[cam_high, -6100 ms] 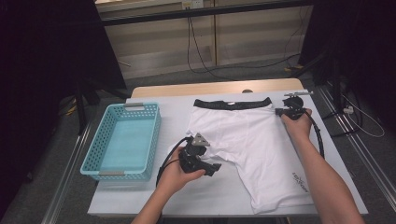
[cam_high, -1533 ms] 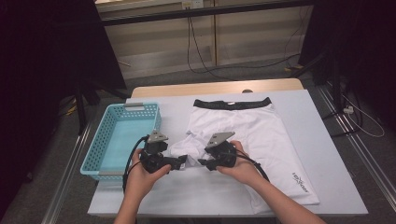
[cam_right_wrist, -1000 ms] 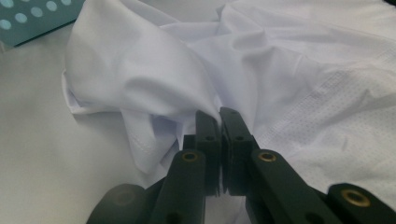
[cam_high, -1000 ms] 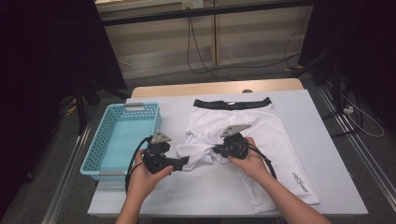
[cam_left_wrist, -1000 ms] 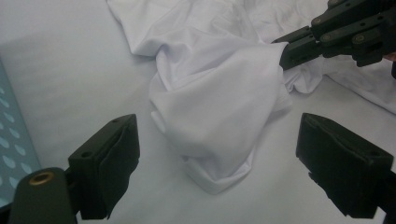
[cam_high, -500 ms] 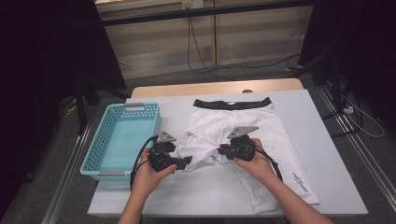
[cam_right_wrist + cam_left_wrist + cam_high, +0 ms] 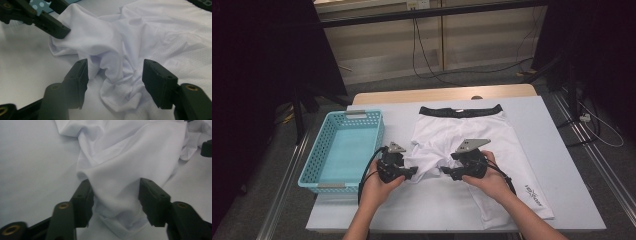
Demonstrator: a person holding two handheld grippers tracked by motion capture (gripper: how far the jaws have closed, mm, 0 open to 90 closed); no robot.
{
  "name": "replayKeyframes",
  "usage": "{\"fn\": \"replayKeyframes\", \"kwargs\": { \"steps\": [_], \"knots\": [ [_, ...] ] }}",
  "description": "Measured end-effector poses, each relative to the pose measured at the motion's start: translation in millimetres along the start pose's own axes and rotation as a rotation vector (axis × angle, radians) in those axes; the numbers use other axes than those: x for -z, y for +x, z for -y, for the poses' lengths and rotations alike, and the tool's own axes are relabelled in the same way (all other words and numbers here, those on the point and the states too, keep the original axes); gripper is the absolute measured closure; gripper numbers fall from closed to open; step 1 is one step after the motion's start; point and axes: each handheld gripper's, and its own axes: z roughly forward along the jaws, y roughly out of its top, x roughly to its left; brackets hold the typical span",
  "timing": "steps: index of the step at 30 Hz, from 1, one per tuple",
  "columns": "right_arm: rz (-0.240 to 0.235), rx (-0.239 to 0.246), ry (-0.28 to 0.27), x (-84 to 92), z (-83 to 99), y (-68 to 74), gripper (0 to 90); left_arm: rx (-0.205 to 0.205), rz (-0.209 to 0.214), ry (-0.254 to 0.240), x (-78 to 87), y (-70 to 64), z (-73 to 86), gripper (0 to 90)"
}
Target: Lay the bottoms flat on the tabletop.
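On the pale bench (image 7: 562, 150) lies a pair of white shorts (image 7: 472, 135), its black waistband (image 7: 460, 110) at the far edge and the legs pointing toward the person. The right leg lies flat and reaches almost to the near edge of the bench, with a small dark printed logo (image 7: 532, 192) near its hem. The left leg is gathered up toward the crotch into soft, rumpled folds between the two grippers. Seen close, the cloth is thin and smooth; the right gripper view shows a fine dotted mesh texture on part of it.

The left gripper (image 7: 412, 172), held in the person's left hand (image 7: 379, 187), points rightward at the bunched hem. In the left gripper view its two black jaws stand apart, with a hanging fold of the white cloth lying between them and brushing the inner face of each; they are not pressed together on it. The right gripper (image 7: 446, 171), held in the right hand (image 7: 489, 180), points leftward at the same bunch. In the right gripper view its jaws are likewise spread wide, with a crumpled ridge of cloth between them.

To the left of the shorts sits a light blue plastic basket (image 7: 309, 170) with perforated walls, just beside the left gripper.
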Motion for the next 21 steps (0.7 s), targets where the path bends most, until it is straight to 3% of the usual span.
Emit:
{"fn": "replayKeyframes", "kwargs": {
  "steps": [5,10,15,17,19,21],
  "knots": [
    [-0.028,-0.006,-0.009,-1.0,-0.5,5.2,34.0,0.008,0.012,0.023,-7.6,2.3,-2.9,66.9],
    [-0.048,0.012,-0.023,0.1,1.7,10.0,30.7,0.053,0.013,-0.014,-3.3,4.8,-10.6,83.4],
    [-0.043,0.024,-0.034,2.6,2.4,14.8,25.3,0.087,0.011,-0.064,10.1,12.9,-16.4,84.4],
    [-0.078,0.006,-0.041,3.9,2.1,16.6,21.8,0.096,0.002,-0.078,12.6,14.8,-16.9,84.4],
    [-0.099,0.004,-0.031,3.0,1.9,19.4,26.8,0.1,0.007,-0.076,14.0,16.4,-17.4,84.4],
    [-0.092,0.032,-0.018,1.2,1.8,23.0,32.4,0.103,0.012,-0.079,14.9,17.1,-17.6,84.4]
  ]
}}
